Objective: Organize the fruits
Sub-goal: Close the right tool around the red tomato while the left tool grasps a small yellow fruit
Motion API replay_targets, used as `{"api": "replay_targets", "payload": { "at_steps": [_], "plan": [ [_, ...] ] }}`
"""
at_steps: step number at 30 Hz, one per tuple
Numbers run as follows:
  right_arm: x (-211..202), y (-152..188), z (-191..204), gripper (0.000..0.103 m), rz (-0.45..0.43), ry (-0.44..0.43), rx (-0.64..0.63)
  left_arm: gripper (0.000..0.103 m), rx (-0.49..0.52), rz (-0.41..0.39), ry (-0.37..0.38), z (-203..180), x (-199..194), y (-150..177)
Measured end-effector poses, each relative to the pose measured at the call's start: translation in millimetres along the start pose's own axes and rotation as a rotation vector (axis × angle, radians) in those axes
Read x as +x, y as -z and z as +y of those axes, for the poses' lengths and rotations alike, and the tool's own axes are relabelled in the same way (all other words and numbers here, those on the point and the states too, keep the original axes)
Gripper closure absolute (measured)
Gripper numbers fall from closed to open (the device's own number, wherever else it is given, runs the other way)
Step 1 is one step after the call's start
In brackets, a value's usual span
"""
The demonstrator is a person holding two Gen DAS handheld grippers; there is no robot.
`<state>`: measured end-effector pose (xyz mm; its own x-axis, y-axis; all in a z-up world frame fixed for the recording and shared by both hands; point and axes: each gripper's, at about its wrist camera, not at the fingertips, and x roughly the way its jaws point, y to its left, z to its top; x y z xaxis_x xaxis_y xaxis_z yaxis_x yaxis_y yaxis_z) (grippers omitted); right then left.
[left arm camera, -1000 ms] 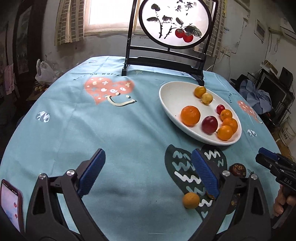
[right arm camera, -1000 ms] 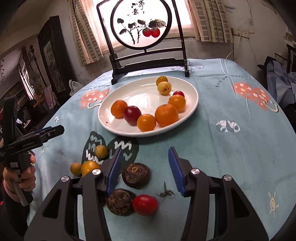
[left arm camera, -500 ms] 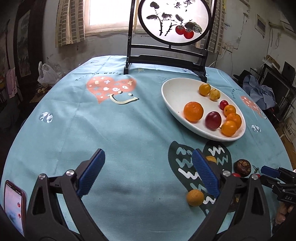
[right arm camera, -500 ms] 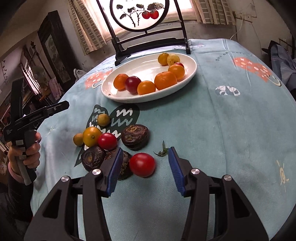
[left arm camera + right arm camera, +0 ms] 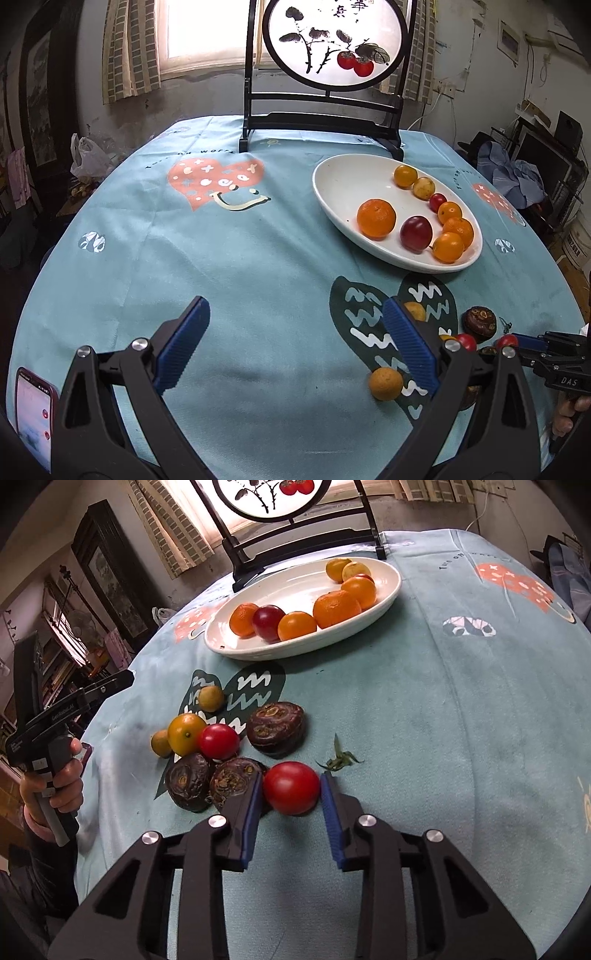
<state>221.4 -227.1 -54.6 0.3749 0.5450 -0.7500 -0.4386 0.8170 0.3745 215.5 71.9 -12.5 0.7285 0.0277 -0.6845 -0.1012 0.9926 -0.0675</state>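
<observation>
A white oval plate (image 5: 391,590) (image 5: 332,192) holds several oranges, a dark red plum and small fruits. Loose fruit lies on the blue cloth: a red tomato (image 5: 291,787), a second red tomato (image 5: 218,741), three dark wrinkled fruits (image 5: 276,728), and small oranges (image 5: 185,734). My right gripper (image 5: 291,794) is open with its fingers on either side of the near red tomato, almost touching it. My left gripper (image 5: 295,332) is open and empty over bare cloth, left of a small orange (image 5: 386,383).
A black stand with a round painted screen (image 5: 332,40) stands behind the plate. A phone (image 5: 33,417) lies at the near left edge. A green leaf scrap (image 5: 338,758) lies right of the tomato. The table edge curves close on all sides.
My right gripper moved forward and down, so the near red tomato now sits between its fingers. My left gripper stayed open and barely shifted.
</observation>
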Motion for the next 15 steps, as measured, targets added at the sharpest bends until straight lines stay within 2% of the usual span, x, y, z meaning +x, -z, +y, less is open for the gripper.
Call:
{"api": "replay_targets", "payload": {
  "at_steps": [2, 5, 7, 9, 11, 13, 15],
  "plan": [
    [-1, 0, -3, 0.072, -0.004, -0.015, 0.021, 0.007, 0.02, 0.009, 0.025, 0, -1, 2],
    [-7, -2, -6, 0.072, -0.047, -0.029, 0.04, 0.007, 0.071, 0.048, 0.133, -1, -1, 8],
    [-12, -3, -7, 0.072, -0.075, -0.027, 0.048, 0.01, 0.13, 0.06, 0.167, -8, -2, 18],
    [-13, -4, -10, 0.072, -0.083, -0.028, 0.065, 0.016, 0.193, 0.075, 0.179, -17, 0, 30],
    [-12, -5, -12, 0.072, -0.079, -0.016, 0.075, 0.034, 0.22, 0.106, 0.212, -25, 4, 39],
    [-12, -5, -13, 0.072, -0.077, -0.014, 0.077, 0.045, 0.249, 0.139, 0.249, -34, 9, 45],
    [-12, -4, -13, 0.072, -0.078, -0.012, 0.073, 0.049, 0.271, 0.137, 0.243, -40, 11, 47]
  ]
}}
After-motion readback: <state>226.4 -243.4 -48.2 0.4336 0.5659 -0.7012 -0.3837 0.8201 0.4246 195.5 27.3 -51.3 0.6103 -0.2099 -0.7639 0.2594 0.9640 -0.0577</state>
